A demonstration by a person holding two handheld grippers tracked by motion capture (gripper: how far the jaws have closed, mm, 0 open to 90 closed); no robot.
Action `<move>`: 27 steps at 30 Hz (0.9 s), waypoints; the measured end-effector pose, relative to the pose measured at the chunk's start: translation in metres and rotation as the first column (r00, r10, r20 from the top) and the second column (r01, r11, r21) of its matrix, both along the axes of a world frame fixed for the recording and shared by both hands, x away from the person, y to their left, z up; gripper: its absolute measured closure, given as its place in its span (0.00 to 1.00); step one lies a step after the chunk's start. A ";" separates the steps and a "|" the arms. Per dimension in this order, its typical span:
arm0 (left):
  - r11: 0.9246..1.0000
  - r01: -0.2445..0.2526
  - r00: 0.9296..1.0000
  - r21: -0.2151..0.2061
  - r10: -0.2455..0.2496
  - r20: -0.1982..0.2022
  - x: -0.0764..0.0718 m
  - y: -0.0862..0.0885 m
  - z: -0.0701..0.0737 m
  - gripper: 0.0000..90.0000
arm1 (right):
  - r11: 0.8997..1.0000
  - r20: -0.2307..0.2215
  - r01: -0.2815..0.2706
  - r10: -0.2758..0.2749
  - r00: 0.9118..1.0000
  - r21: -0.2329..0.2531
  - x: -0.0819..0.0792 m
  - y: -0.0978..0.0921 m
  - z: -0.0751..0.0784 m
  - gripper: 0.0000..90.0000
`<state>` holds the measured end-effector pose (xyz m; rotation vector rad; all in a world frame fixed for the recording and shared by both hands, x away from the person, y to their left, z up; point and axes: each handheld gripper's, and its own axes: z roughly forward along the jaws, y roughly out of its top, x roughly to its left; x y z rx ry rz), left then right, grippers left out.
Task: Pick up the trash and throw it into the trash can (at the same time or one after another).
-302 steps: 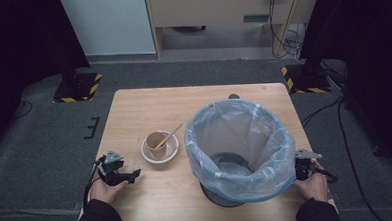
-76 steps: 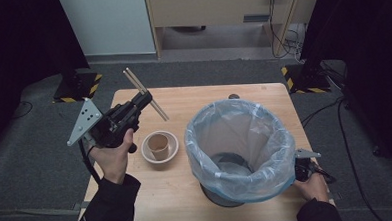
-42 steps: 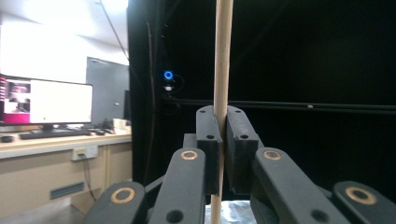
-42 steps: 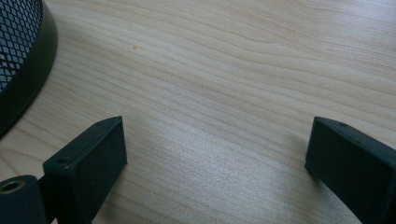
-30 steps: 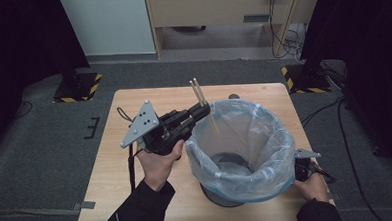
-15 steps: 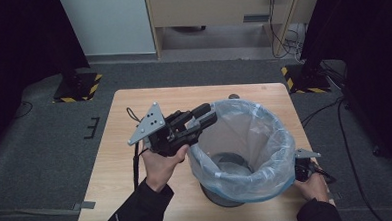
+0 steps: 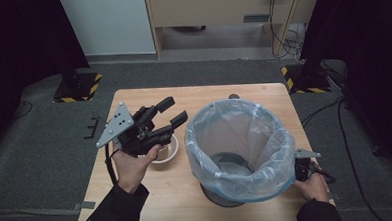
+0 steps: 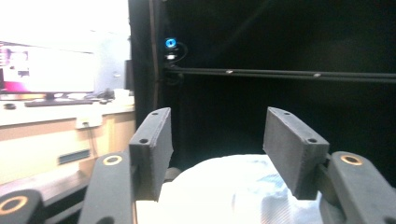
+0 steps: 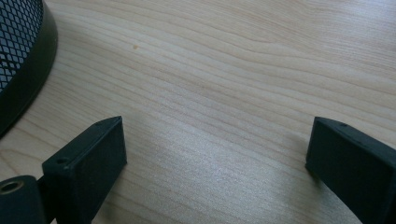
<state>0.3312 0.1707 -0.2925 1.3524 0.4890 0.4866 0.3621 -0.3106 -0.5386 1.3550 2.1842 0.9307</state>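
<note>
My left gripper [image 7: 173,110] is held in the air above a small pale bowl [image 7: 166,151], its open jaws pointing up and right toward the bin. Nothing is between those jaws in the left gripper view [image 8: 217,144]; the bag's white rim [image 8: 233,186] lies just below them. The black mesh bin [image 7: 222,194], lined with a pale blue plastic bag [image 7: 240,138], stands on the right half of the wooden table [image 7: 137,193]. My right gripper [image 7: 304,168] rests on the table just right of the bin. Its jaws [image 9: 217,154] are wide open over bare wood.
The bin's mesh base [image 9: 21,60] curves close at the left of the right gripper view. A small dark round fitting [image 7: 233,96] sits near the table's far edge. Grey carpet and a yellow-striped stand foot [image 7: 78,88] lie beyond the table.
The left gripper lifted a pair of wooden sticks from the bowl and carried them to the bin's rim. It now stands open and empty, drawn back left over the bowl. The right gripper stayed put.
</note>
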 end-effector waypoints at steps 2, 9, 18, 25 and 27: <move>1.000 -0.014 1.000 0.001 0.014 -0.002 0.000 0.005 -0.001 0.42 | 1.000 0.000 0.000 0.000 1.000 0.000 0.000 0.000 0.000 0.06; 0.992 -0.111 0.992 0.066 0.115 -0.048 0.005 0.037 -0.022 0.38 | 1.000 0.000 0.000 0.000 1.000 0.000 0.000 0.000 0.000 0.06; 0.964 -0.211 0.962 0.160 0.234 -0.138 0.020 0.065 -0.064 0.33 | 1.000 -0.001 0.000 0.000 1.000 0.000 0.000 0.000 0.000 0.06; 0.940 -0.258 0.933 0.225 0.303 -0.195 0.034 0.075 -0.088 0.31 | 1.000 -0.001 -0.001 0.001 1.000 0.000 0.000 0.000 0.000 0.06; 0.934 -0.261 0.925 0.245 0.314 -0.214 0.037 0.077 -0.095 0.31 | 1.000 0.000 -0.001 0.001 1.000 0.000 0.000 0.000 0.000 0.06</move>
